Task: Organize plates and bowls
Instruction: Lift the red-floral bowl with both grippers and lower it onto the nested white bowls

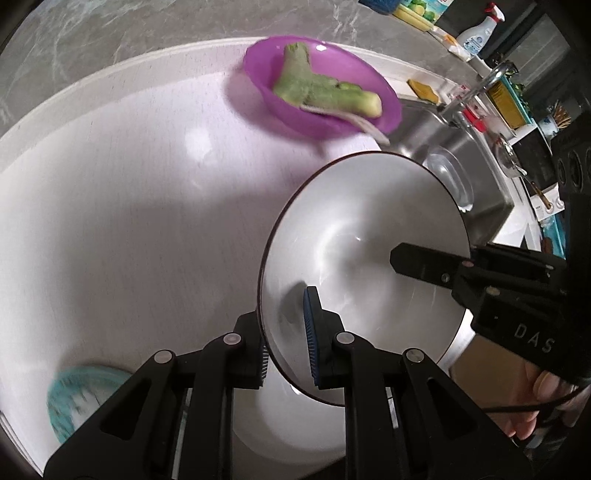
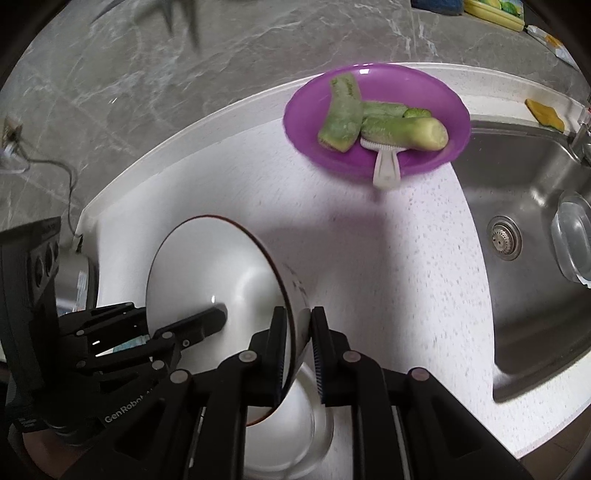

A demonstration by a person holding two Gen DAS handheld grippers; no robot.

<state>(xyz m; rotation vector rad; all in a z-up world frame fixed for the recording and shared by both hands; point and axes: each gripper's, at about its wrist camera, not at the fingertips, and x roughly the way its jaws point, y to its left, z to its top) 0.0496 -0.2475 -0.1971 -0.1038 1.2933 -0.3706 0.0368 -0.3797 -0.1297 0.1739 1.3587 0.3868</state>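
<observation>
A white bowl with a dark rim is held tilted above the white counter by both grippers. My left gripper is shut on its near rim, one blue pad inside the bowl. My right gripper is shut on the opposite rim; it shows in the left wrist view. The bowl also shows in the right wrist view. Another white dish lies on the counter under it. A purple plate with cut green vegetable pieces and a white brush sits at the back.
A steel sink with a clear glass dish lies to the right. A teal dish is at the left wrist view's lower left. Bottles and clutter line the back wall. The counter is white and speckled.
</observation>
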